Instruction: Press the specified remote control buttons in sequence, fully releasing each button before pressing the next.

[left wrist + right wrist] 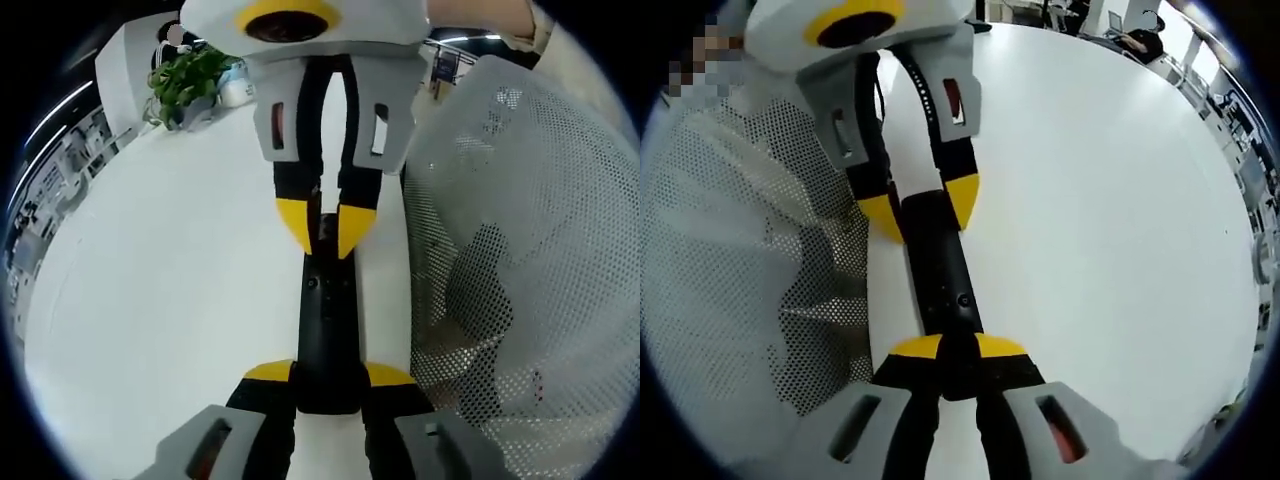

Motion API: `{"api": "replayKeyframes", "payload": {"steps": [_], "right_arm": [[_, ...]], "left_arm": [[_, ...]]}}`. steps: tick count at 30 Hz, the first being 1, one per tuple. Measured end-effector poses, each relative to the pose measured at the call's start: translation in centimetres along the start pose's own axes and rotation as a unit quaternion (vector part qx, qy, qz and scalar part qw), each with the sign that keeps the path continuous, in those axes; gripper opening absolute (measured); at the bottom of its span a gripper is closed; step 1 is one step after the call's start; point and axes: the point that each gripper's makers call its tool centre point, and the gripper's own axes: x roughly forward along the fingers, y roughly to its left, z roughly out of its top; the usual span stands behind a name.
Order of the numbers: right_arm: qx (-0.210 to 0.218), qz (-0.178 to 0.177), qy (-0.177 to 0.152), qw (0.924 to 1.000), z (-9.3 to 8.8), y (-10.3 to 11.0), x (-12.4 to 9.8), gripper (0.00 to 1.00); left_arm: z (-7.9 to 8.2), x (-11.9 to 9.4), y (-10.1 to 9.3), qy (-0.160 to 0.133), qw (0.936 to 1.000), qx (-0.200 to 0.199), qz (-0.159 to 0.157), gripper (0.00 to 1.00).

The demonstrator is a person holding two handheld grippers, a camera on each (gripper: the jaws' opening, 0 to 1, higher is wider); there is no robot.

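the left hand-held gripper [329,375], grey-bodied with yellow-tipped black jaws, has its jaws drawn in against the near end of a slim black plastic remote control [326,330], pinching it from both sides above the smooth white desk [170,300]. seen from this side, the remote's long axis runs straight away from the camera, and its far end is caught between the yellow tips of the right hand-held gripper [326,228], which reaches in from the top of the left gripper view. small round buttons show on the remote's upper face, which is turned towards the lens. the two-ended grip looks meant to steady the remote for pressing, though which button is due next cannot be told. a leafy green potted plant [185,82] stands well apart at the desk's far edge, and a white perforated mesh fabric [540,250] fills the right side.

in the right gripper view, the right hand-held gripper [956,350] is likewise closed on the remote's [943,270] opposite end, with the left hand-held gripper [922,210] holding the far end. here the remote leans slightly up and to the left, button face up, lying just beside the mesh fabric [730,250] and over the bare desk [1110,220]. whether the remote rests on the desk or is held just clear cannot be told.
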Motion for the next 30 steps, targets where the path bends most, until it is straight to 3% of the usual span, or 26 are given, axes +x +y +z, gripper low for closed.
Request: {"api": "replayKeyframes", "payload": {"steps": [4, 9, 20, 22, 30], "right_arm": [[0.012, -0.005, -0.012, 0.9998, 0.02, -0.05, 0.00, 0.09], [-0.024, -0.017, -0.012, 0.9995, 0.12, 0.12, -0.05, 0.09], [0.005, -0.012, -0.022, 0.9997, 0.38, -0.30, -0.06, 0.06], [-0.003, -0.023, -0.019, 0.9995, 0.38, -0.62, -0.03, 0.02], [-0.026, -0.017, -0.016, 0.9994, 0.44, -0.13, 0.00, 0.05]], "left_arm": [[0.01, 0.02, 0.00, -0.002, 1.0000, -0.002, 0.000, 0.25], [0.01, 0.02, -0.01, -0.002, 1.0000, -0.002, -0.001, 0.25], [0.01, 0.02, -0.01, -0.003, 1.0000, -0.002, -0.001, 0.25], [0.01, 0.02, 0.01, -0.003, 1.0000, -0.003, -0.002, 0.25], [0.00, 0.05, 0.03, -0.004, 1.0000, -0.004, -0.002, 0.25]]}}
